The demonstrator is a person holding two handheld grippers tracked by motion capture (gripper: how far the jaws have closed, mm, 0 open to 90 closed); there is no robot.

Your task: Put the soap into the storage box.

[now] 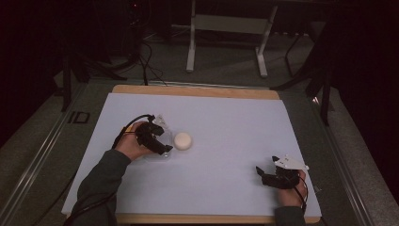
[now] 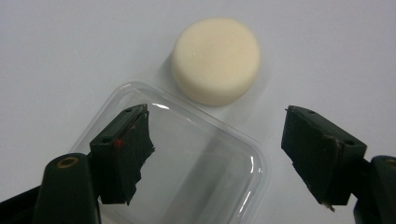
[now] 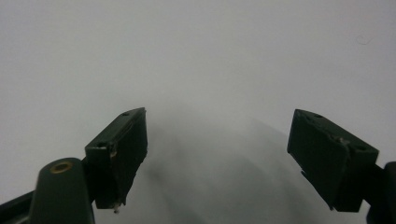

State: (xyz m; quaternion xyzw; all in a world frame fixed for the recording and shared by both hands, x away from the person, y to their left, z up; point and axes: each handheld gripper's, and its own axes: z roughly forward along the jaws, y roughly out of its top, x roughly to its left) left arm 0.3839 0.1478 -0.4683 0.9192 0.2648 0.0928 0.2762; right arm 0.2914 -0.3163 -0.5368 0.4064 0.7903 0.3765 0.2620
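A cream round puck of soap [image 1: 182,140] [image 2: 215,59] lies on the white table sheet [image 1: 221,122]. Just left of it sits a clear plastic box [image 1: 160,153] [image 2: 196,163], empty as far as I can see. My left gripper [image 1: 157,139] [image 2: 217,158] hovers over that box, open, with the soap beyond its tips and nothing between the jaws. My right gripper [image 1: 264,175] [image 3: 217,158] rests low at the front right of the sheet, open, over bare white surface.
The sheet covers a wooden tabletop [image 1: 197,90]. Beyond the far edge stand a white frame's legs [image 1: 190,52] and cables [image 1: 146,61] on a dark floor.
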